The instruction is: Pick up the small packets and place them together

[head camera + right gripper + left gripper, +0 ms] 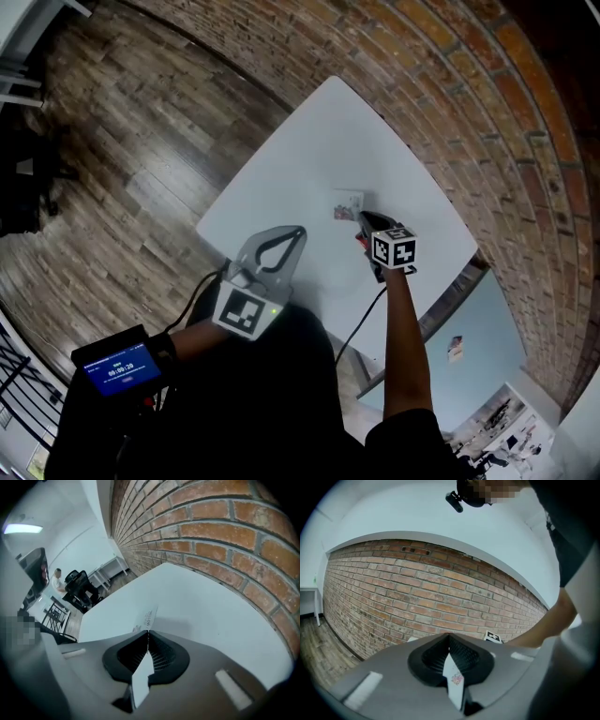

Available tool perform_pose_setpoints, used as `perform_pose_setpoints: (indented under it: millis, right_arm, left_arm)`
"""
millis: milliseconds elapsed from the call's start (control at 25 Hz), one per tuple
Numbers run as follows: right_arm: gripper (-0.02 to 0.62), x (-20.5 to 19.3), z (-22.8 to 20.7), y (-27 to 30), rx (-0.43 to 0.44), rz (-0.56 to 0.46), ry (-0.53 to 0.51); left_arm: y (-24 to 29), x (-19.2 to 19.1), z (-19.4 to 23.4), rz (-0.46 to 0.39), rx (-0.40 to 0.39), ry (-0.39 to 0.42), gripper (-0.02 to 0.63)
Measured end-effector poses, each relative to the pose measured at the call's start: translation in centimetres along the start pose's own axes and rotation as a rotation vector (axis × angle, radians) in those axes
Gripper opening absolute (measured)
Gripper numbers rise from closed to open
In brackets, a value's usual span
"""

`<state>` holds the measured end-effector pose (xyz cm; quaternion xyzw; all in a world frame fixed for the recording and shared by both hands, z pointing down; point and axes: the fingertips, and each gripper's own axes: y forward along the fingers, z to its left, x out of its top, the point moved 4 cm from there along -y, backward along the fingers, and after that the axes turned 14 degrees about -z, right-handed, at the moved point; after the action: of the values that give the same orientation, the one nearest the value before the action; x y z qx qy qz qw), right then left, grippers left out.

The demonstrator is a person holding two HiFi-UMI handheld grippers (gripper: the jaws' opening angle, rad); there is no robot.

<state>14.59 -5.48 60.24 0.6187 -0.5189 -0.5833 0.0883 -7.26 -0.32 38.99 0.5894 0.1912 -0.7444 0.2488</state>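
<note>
My left gripper (299, 232) hangs over the near part of the white table (309, 150), shut on a small white packet with pink print (455, 680) that stands edge-on between its jaws. My right gripper (362, 218) points steeply down at the table's middle, shut on another white packet (141, 680). That packet's lettered end (149, 616) sticks out past the tips and casts a shadow on the table (206, 606). In the head view a small printed packet (347, 204) shows right at those tips. I cannot tell whether it touches the table.
A brick wall (441, 103) runs along the table's far side. Wooden floor (122, 159) lies to the left. A device with a blue screen (120, 367) sits on the left forearm. Office chairs and desks (79, 590) stand far off.
</note>
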Motion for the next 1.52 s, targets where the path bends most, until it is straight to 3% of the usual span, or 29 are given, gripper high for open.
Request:
perform_pose_setpoints:
  millis: [160, 320, 520, 760, 1200, 1520]
  right_arm:
    - [0.009, -1.1, -0.3, 1.3, 0.027, 0.082, -0.083]
    - [0.036, -0.5, -0.7, 1.9, 0.015, 0.076, -0.102]
    - [0.148, 0.8, -0.9, 1.6, -0.070, 0.009, -0.144]
    - [0.199, 1.2, -1.5, 0.6, -0.211, -0.062, -0.238]
    - [0.209, 0.0, 0.7, 2.8, -0.157, -0.027, -0.262]
    - [0.209, -1.2, 0.4, 4.6, -0.134, 0.069, -0.279]
  left_arm:
    - [0.2, -0.2, -0.3, -0.002, -0.013, -0.001, 0.000]
    - [0.0, -0.4, -0.6, 0.006, -0.014, 0.003, 0.000]
    - [-0.2, -0.3, -0.2, 0.009, -0.001, 0.006, 0.000]
    - [-0.5, -0.6, -0.2, 0.017, -0.003, 0.012, 0.000]
    - [-0.9, -1.2, -0.3, 0.038, -0.013, 0.006, 0.000]
    - [-1.3, -1.3, 0.3, 0.055, 0.014, -0.007, 0.000]
